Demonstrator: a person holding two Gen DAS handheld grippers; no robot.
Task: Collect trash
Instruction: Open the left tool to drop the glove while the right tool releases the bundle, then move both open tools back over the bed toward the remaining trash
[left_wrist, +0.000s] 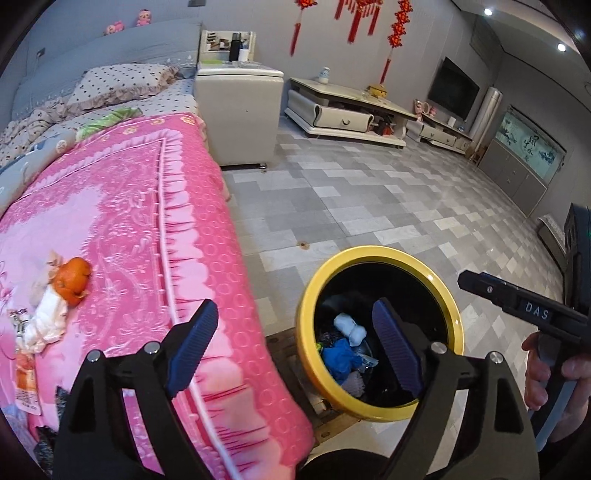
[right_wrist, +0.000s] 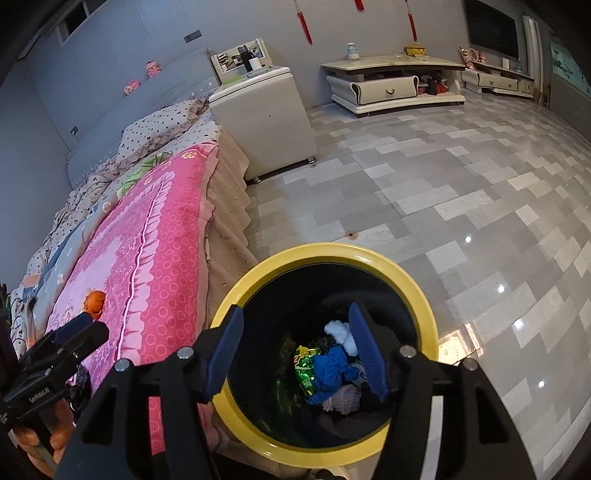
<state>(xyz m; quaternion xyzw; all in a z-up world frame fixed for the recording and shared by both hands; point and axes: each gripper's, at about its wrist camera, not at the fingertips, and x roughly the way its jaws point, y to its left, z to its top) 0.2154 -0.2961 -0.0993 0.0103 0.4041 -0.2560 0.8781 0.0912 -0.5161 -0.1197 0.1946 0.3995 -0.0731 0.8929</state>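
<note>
A yellow-rimmed black bin (left_wrist: 448, 295) stands on the floor beside the bed; it also shows in the right wrist view (right_wrist: 417, 291). Inside lie a blue wad (left_wrist: 341, 358), a white wad (left_wrist: 351, 326) and a green wrapper (right_wrist: 304, 369). On the pink blanket (left_wrist: 140, 206) lie an orange peel (left_wrist: 72, 280), a white tissue (left_wrist: 44, 321) and a printed wrapper (left_wrist: 26, 376). My left gripper (left_wrist: 295, 343) is open and empty over the bed edge and bin. My right gripper (right_wrist: 295, 350) is open and empty above the bin's mouth.
A white bedside cabinet (left_wrist: 236, 110) stands past the bed. A low white TV stand (left_wrist: 347, 114) lines the far wall. Grey tiled floor (left_wrist: 369, 199) stretches right. A dark cabinet (left_wrist: 580, 251) is at the right edge. Dark items (left_wrist: 44, 443) lie at the bed's near corner.
</note>
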